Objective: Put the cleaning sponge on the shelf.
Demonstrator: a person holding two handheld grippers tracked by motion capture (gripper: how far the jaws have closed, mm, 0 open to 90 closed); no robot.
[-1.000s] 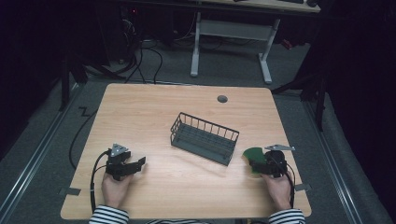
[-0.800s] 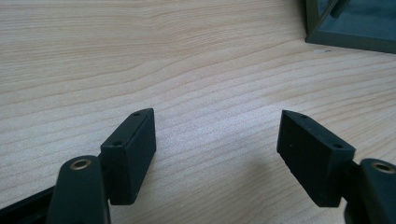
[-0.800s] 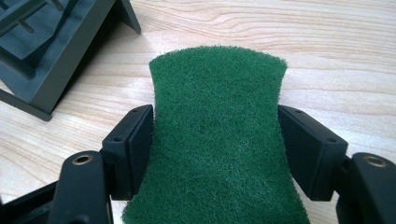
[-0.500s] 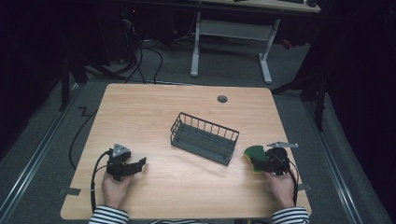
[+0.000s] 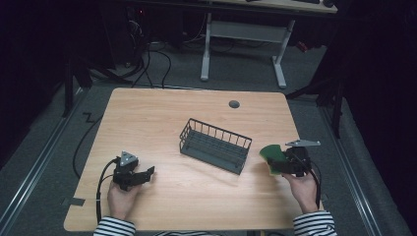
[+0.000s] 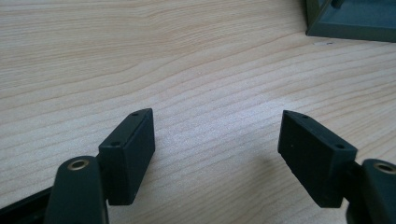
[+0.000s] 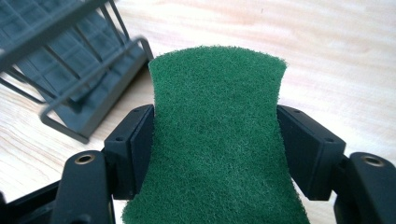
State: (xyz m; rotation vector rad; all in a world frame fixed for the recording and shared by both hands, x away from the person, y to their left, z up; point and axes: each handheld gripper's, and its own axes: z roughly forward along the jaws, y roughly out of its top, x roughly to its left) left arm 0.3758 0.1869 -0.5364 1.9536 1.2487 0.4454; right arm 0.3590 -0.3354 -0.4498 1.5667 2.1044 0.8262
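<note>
Right gripper view is showing my right gripper [image 7: 217, 140] pinching the green scouring pad [image 7: 217, 140], its sides squeezed inward by both jaws. Since a second ago I am lifting it off the table [image 5: 162, 118], so the pick looks secured and I am judging the wire basket [image 5: 215, 145], just beside the pad, as next. Left of the basket, my left gripper [image 6: 217, 149] is resting, jaws apart and empty.

Your right gripper [image 5: 287, 164] is black, and the sponge [image 7: 219, 140] in it is dark green with a yellow edge. Your left gripper [image 5: 140, 175] is black under a grey plate. The wire basket [image 5: 215, 145] is dark grey, the table [image 5: 162, 113] pale wood-grain, and your sleeves [image 5: 114, 227] black-and-white striped.
</note>
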